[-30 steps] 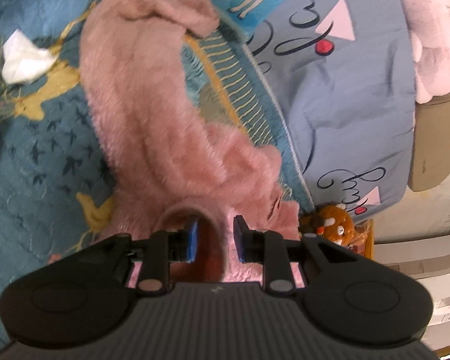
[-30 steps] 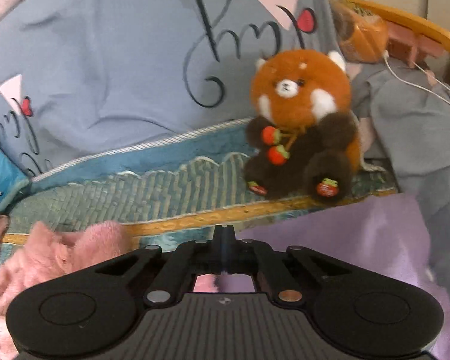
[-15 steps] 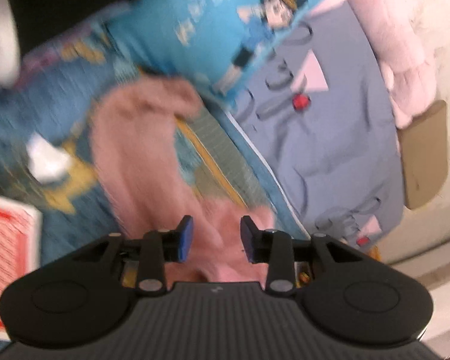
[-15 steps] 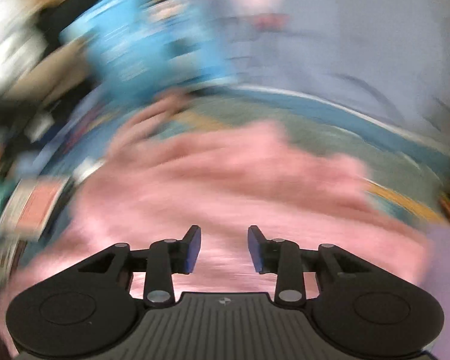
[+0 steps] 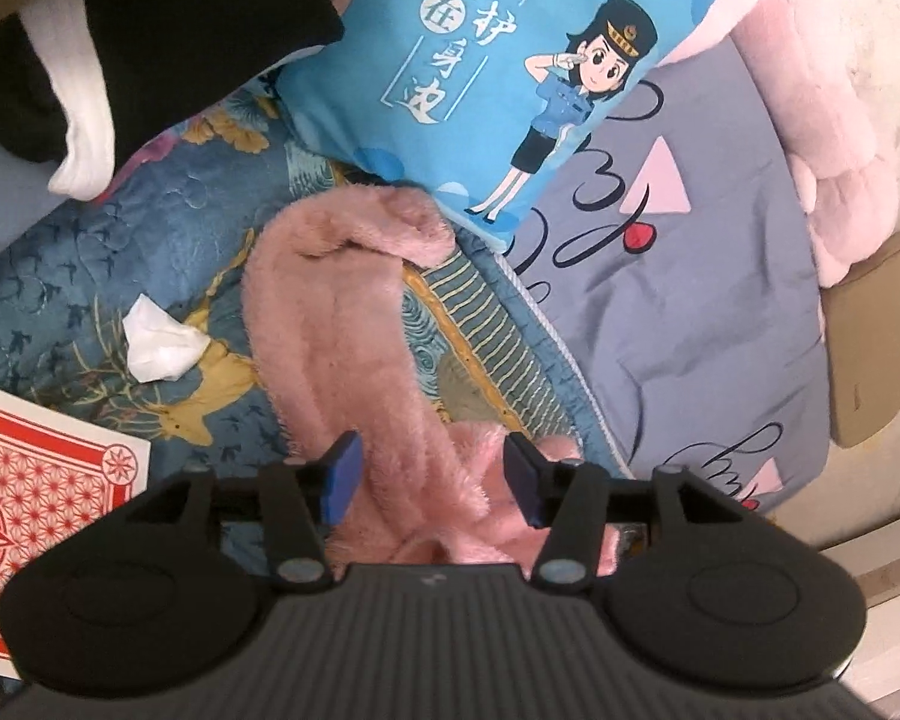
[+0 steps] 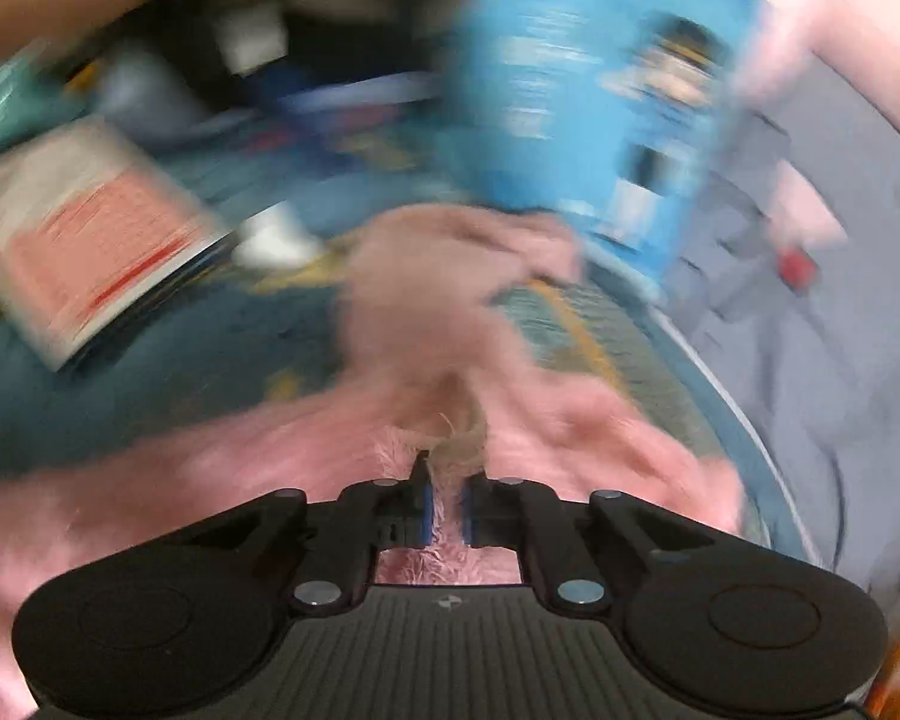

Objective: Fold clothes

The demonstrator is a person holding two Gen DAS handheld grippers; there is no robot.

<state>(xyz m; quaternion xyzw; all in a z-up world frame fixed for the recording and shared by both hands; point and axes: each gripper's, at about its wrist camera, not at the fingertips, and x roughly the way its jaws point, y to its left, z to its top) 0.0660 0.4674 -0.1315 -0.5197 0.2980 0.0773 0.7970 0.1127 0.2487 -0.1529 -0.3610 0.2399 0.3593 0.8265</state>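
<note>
While the pink fleece garment lies stretched in a long strip across the blue patterned bedspread, the left tool hangs over its near end with both blue pads apart. Its jaws have just been opening, and the fleece runs between them without being pinched — a release, I judge, so that end can settle flat on the bed. The right tool has just closed down and is clamped on a tuft of the same garment, probably to carry that edge across for a fold; its view is badly smeared, so little else there can be read. A blue cartoon pillow sits at the strip's far end, just touching it. A crumpled tissue lies beside the fleece — best kept out of the fold.
</note>
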